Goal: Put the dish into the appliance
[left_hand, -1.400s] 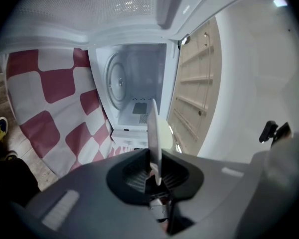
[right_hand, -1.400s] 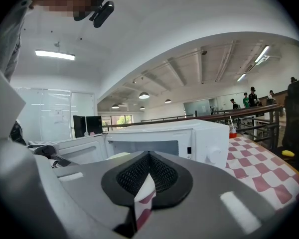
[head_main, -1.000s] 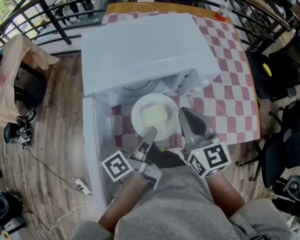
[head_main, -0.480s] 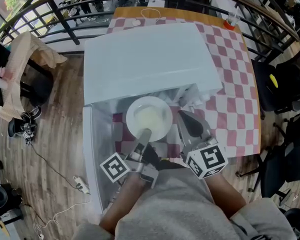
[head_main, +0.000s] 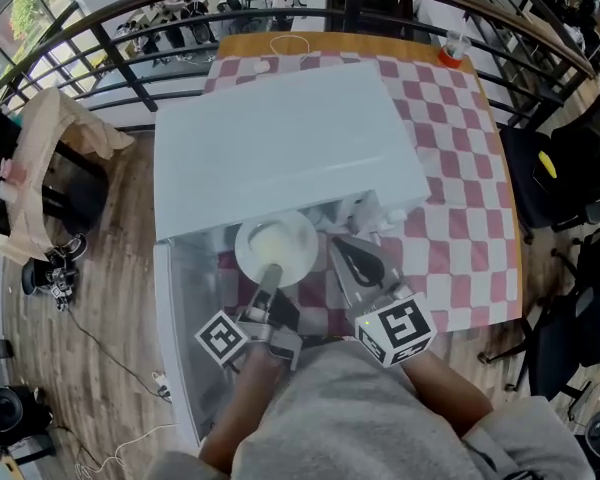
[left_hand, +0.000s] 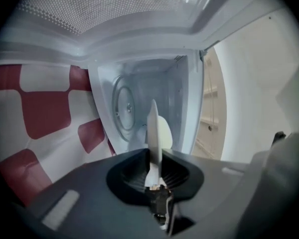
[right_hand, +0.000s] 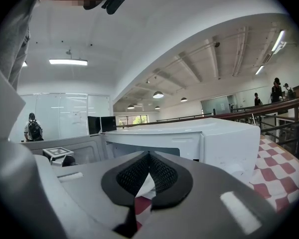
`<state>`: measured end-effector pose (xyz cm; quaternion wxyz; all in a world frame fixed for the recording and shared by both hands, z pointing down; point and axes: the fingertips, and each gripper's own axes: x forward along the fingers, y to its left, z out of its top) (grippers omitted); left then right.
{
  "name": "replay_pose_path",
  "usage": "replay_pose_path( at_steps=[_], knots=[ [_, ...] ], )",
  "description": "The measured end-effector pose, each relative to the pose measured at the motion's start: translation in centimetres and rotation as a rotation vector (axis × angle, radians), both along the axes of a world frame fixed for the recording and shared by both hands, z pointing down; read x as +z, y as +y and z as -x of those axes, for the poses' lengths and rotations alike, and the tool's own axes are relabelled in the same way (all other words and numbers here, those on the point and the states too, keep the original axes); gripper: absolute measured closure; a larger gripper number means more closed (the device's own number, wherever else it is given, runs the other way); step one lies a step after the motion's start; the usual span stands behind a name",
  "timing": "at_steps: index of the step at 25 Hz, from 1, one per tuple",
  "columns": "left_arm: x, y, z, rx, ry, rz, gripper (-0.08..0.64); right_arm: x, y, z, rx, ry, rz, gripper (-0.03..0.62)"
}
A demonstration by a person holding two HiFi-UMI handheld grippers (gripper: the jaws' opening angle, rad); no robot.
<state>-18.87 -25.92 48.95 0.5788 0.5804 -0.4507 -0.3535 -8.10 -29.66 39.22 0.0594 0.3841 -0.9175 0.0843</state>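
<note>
the left gripper [head_main: 270, 276] has its fingers clamped on the near rim of the white dish [head_main: 276, 247]; the dish hangs at the mouth of the open white microwave [head_main: 280, 138], partly under its top edge, with the round turntable [left_hand: 123, 104] visible inside beyond it. the right gripper [head_main: 352, 261] hovers just beside the dish over the checked bench [head_main: 450, 168]; its fingers are closed on nothing.

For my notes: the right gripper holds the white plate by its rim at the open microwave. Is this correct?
No: the left gripper holds the white plate by its rim at the open microwave, as the left gripper view shows.
</note>
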Motion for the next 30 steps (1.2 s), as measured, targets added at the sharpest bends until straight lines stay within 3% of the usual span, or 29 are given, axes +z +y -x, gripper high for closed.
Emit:
replay_pose_path(
  at_steps=[9,15,30],
  knots=[
    [3.3,-5.2,1.4,-0.052,-0.03,0.027,0.515,0.4,-0.6,-0.2,-0.037,0.002,0.007,0.592],
    [4.7,-8.4,1.9,-0.08,-0.002,0.064,0.515,0.1,-1.2,-0.2,-0.05,-0.008,0.002,0.592],
    [6.1,-10.9,3.2,-0.13,-0.007,0.158,0.515,-0.1,-2.3,-0.7,-0.048,-0.029,0.005,0.592]
  ],
)
